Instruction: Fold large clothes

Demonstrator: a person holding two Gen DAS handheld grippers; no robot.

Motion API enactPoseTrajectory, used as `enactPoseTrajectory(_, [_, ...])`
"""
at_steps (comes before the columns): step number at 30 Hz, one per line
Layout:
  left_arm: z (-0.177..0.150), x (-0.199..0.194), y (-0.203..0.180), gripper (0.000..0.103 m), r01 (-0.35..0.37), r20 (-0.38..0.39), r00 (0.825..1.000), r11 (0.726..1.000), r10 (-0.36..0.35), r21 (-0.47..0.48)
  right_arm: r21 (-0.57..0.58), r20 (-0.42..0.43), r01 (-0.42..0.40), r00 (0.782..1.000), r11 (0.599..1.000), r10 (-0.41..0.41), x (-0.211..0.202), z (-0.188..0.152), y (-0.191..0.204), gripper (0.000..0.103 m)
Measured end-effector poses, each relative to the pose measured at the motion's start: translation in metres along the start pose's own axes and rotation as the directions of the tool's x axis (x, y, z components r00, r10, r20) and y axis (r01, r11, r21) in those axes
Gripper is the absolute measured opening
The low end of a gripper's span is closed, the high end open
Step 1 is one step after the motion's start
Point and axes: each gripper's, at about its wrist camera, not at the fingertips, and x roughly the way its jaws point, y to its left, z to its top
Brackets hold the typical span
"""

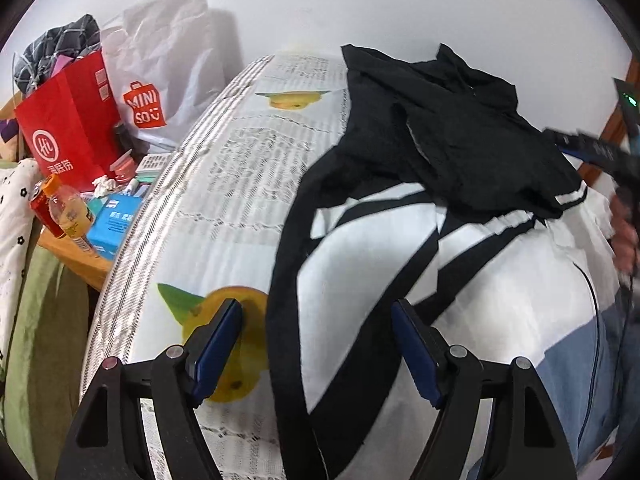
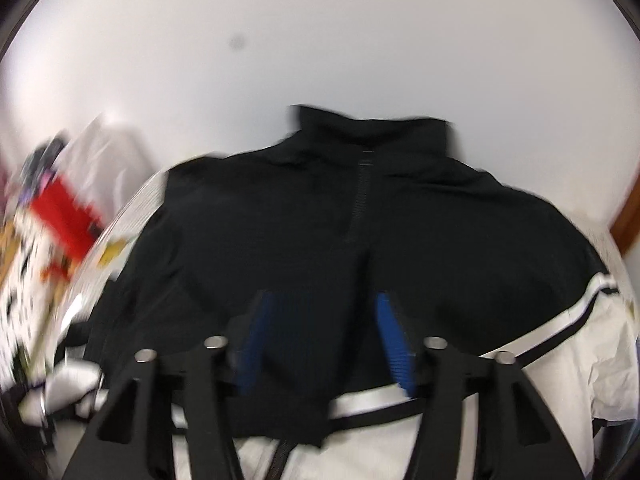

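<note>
Red paper bag and a white shopping bag crowd a side table far to the left of the left gripper, with a bottle of orange drink and a blue box beside them, all kept off the printed bedsheet that serves as the folding surface. Ahead of that gripper, its blue-padded jaws stand apart and empty above the black-and-white jacket, a black band of the garment running between them; it appears poised to take hold of that lower edge. To its right the jacket's black upper part lies bunched over the white panel, seemingly partway into a fold. Further right, the right gripper hovers just over the black chest below the zip, collar beyond it. Its jaws are parted with nothing pinched, though the view is blurred.
</note>
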Motion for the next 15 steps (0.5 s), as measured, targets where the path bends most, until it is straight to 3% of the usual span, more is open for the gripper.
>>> enactPoseTrajectory(3, [0.002, -0.002, 0.0, 0.075, -0.077, 0.031, 0.997, 0.997, 0.077, 0.007, -0.118, -0.036, -0.074, 0.997, 0.99, 0.07, -0.009, -0.015, 0.041, 0.061])
enactPoseTrajectory(7, [0.004, 0.005, 0.004, 0.075, -0.066, 0.015, 0.998, 0.998, 0.066, -0.014, -0.207, -0.121, -0.203, 0.976, 0.957, 0.18, 0.0, -0.038, 0.101, 0.062])
enactPoseTrajectory(15, [0.002, 0.008, 0.005, 0.076, -0.05, 0.012, 0.999, 0.998, 0.05, -0.032, -0.371, -0.162, -0.188, 0.977, 0.909, 0.136, 0.035, -0.051, 0.166, 0.064])
